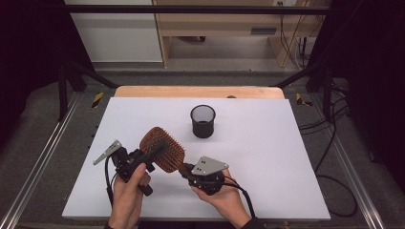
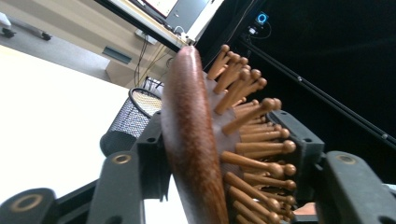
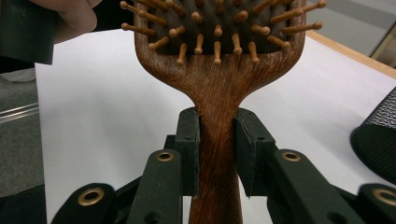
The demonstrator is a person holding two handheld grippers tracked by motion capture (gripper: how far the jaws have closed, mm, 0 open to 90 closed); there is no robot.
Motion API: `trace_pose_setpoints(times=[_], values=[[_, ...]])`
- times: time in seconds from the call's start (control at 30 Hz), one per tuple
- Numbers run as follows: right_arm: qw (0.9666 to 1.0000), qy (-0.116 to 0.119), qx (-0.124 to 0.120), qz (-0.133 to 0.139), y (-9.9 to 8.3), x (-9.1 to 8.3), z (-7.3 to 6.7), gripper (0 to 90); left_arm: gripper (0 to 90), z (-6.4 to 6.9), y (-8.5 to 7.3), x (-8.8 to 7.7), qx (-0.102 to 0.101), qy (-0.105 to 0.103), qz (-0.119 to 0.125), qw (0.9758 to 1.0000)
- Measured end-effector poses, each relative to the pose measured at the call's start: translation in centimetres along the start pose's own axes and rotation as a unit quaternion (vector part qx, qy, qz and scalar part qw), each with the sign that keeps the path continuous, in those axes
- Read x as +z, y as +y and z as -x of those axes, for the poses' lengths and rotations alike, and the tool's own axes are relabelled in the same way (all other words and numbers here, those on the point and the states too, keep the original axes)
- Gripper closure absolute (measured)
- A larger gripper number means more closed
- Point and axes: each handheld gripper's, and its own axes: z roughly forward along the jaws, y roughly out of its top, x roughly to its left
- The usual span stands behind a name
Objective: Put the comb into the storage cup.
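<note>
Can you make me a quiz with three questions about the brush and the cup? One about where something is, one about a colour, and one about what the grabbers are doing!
1. Where is the mesh cup?
A. On the white table top, beyond the hairbrush
B. Lying on the floor
C. Inside the left gripper

2. What colour is the hairbrush?
A. Blue
B. Brown wood
C. White

3. What is the right gripper doing?
A. Hanging open over the cup
B. Shut on the brush handle
C. Resting flat on the table

Answers:
1 A, the high view shows the black cup standing upright on the white top, farther from the person than the brush.
2 B, its back, handle and pins are brown.
3 B, the right gripper view shows its jaws pressed on both sides of the handle; the left gripper clamps the brush head.
</note>
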Motion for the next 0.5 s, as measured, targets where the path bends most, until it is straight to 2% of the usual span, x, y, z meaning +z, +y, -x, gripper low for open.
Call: trace_pose_setpoints(times=[0.3, 0.4, 0.43, 0.5], values=[[0.9999, 0.012, 0.008, 0.002, -0.07, 0.41, -0.16, 72.6, 51.3, 0.64, 0.00, -0.26, 0.010, 0.000, 0.006, 0.9999], [0.9998, 0.014, 0.013, 0.002, -0.11, 0.49, -0.14, 72.1, 51.7, 0.75, 0.03, -0.24, 0.014, -0.008, 0.008, 0.9998], [0.9997, 0.017, 0.017, 0.004, -0.11, 0.47, -0.09, 70.6, 51.7, 0.78, 0.07, -0.26, 0.017, -0.010, 0.011, 0.9998], [0.9996, 0.015, 0.021, 0.005, -0.06, 0.41, -0.02, 61.3, 51.8, 0.77, 0.23, -0.41, 0.021, -0.006, 0.018, 0.9996]])
